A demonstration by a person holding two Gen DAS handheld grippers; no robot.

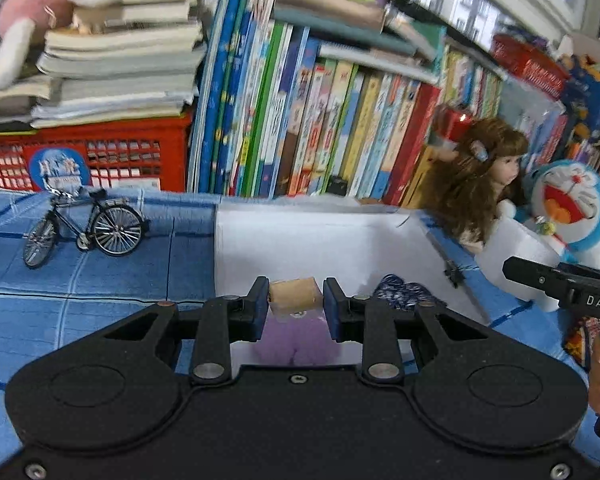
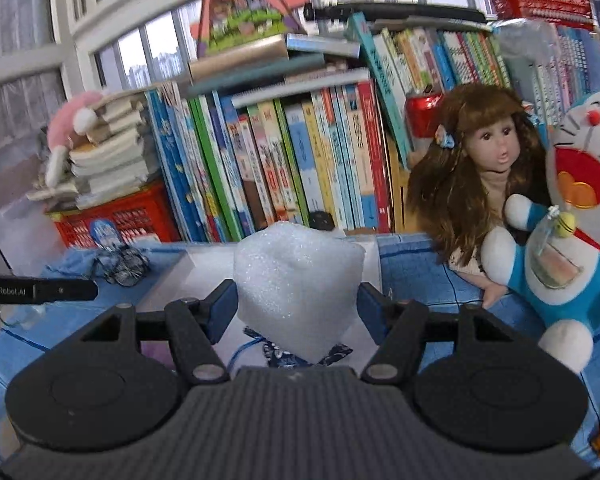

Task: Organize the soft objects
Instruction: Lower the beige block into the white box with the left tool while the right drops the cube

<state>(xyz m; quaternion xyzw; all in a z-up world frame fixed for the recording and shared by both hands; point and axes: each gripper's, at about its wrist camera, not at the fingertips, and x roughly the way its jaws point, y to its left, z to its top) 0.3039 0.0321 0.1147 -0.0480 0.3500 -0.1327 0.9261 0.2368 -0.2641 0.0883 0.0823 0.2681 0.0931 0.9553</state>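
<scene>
Between right fingers point(image 2: 220, 312), sparkly white foam block point(image 2: 296, 288)

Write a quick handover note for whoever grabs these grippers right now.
Left gripper: shut on a small tan foam block, held over the white box.
Right gripper: shut on a white foam chunk, also above the box.
Done: a dark blue patterned cloth pouch and a purple plush toy seem to lie inside.
Left: release both foam pieces into the box.
</scene>
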